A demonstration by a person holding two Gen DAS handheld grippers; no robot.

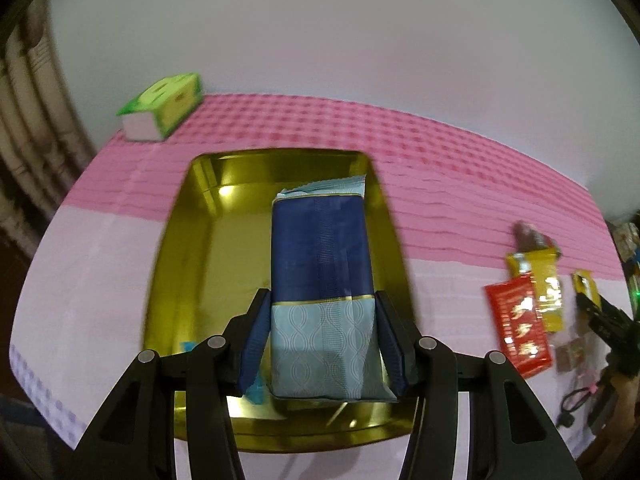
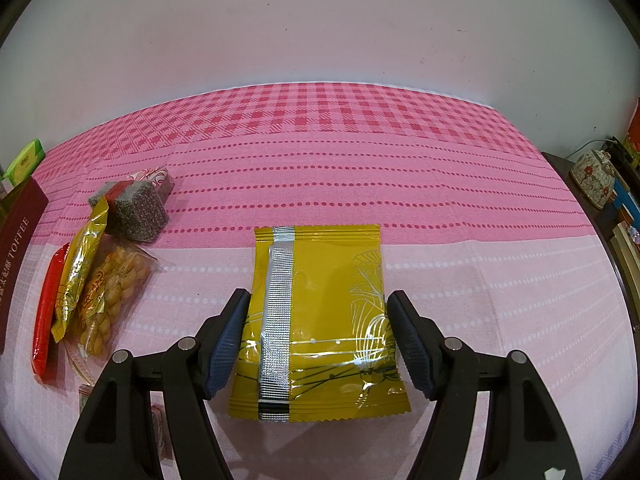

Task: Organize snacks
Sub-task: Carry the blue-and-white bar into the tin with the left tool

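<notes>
My left gripper (image 1: 326, 340) is shut on a dark-blue and pale-blue snack packet (image 1: 320, 264), its pads pressing the packet's two long sides. The packet hangs over the right half of a shiny gold tray (image 1: 188, 240), and the edge of a pale-blue packet (image 1: 324, 187) shows in the tray behind it. In the right wrist view my right gripper (image 2: 320, 340) is shut on a yellow packet (image 2: 332, 304) with a silver seam, held above the pink cloth. The left wrist view shows that gripper (image 1: 600, 316) far right.
Loose snacks lie left of the right gripper: a red packet (image 2: 46, 320), a gold packet (image 2: 80, 272), a clear bag of twisted snacks (image 2: 108, 300), grey cube packs (image 2: 136, 212) and a maroon toffee box (image 2: 16, 240). A green tissue box (image 1: 164, 108) stands by the wall.
</notes>
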